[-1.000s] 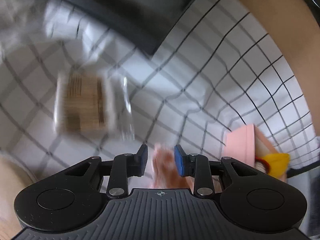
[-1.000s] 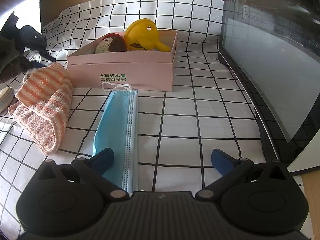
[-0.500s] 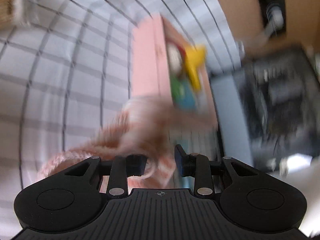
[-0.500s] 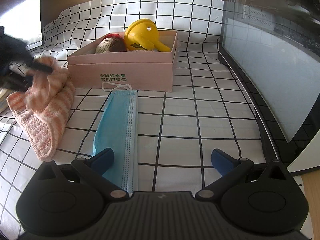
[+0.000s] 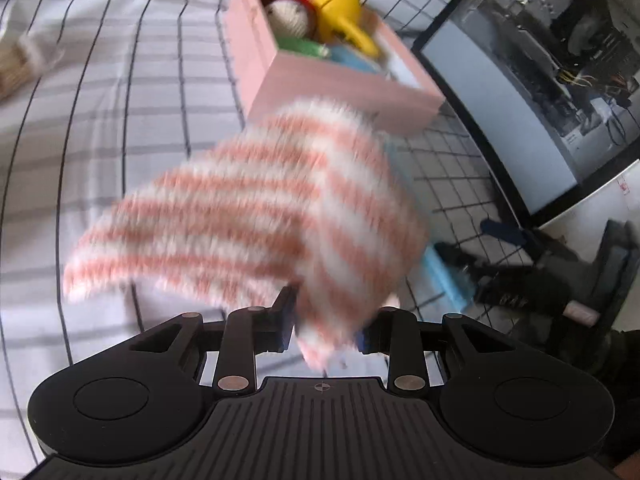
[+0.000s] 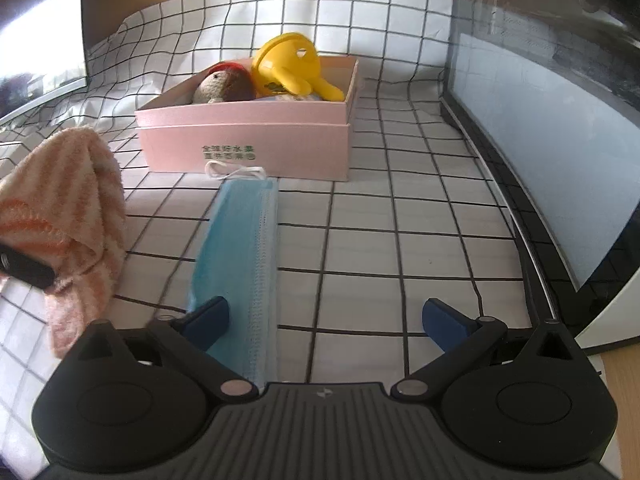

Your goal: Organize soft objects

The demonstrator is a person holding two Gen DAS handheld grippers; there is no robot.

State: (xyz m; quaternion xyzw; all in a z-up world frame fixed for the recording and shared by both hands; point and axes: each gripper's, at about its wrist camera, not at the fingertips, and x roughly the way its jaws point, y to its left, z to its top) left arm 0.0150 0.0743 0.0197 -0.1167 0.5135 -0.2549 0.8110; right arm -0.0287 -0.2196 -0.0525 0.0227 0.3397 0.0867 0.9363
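An orange-and-white striped towel [image 5: 260, 216] hangs from my left gripper [image 5: 326, 326], which is shut on its bunched end above the checked cloth. From the right wrist view the towel [image 6: 76, 200] dangles at the left, clear of the table. Beyond it stands a pink box [image 5: 276, 76] holding a yellow plush toy [image 6: 288, 64] and a brown knitted doll [image 6: 224, 86]. A blue face mask [image 6: 240, 248] lies lengthwise in front of the box [image 6: 244, 144]. My right gripper [image 6: 326, 314] hovers over the mask's near end; its wide jaws are closing and do not press on it.
A dark monitor [image 6: 540, 140] lies along the right edge of the cloth, and another screen [image 6: 40, 40] stands at the far left. A brown packet [image 5: 16, 72] sits at the far left. Bare checked cloth [image 6: 400, 240] stretches between mask and monitor.
My left gripper has lifted the striped towel off the cloth and swung it towards the pink box, rolling as it went. The right gripper has stayed put, its jaws slightly narrower.
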